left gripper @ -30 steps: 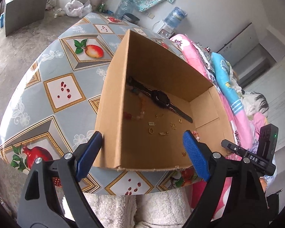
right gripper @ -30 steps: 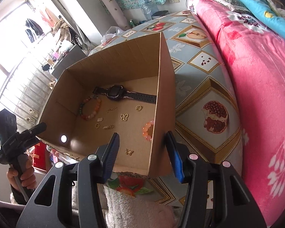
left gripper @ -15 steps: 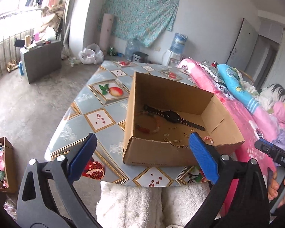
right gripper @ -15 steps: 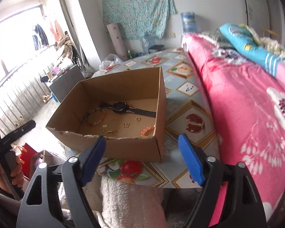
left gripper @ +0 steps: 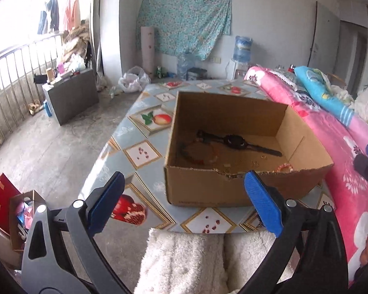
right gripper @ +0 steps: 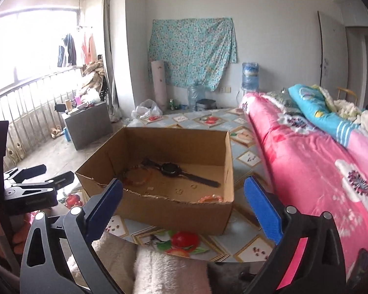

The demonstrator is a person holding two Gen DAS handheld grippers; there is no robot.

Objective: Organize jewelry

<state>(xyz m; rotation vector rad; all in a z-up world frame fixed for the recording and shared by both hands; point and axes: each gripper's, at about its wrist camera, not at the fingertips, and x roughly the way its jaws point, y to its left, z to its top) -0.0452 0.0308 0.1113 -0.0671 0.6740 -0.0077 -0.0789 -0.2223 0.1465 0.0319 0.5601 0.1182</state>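
An open brown cardboard box [left gripper: 235,186] is being kept on the fruit-patterned tablecloth of the table [left gripper: 144,152], near its close edge and beside the pink flowered bedding [right gripper: 314,171] on the right. The jewelry is lying on the box floor: a black wristwatch [left gripper: 235,142] is stretched across the far part, a dark beaded bracelet [left gripper: 191,153] is placed to its left, a pink beaded bracelet [left gripper: 284,167] is resting in the near right corner, and small gold pieces [right gripper: 177,191] are scattered between them. The left gripper [left gripper: 184,201] is being held spread wide in front of the box with nothing between its blue pads. The right gripper [right gripper: 182,203] is being opened, its jaws parting wide, and nothing is being pinched.
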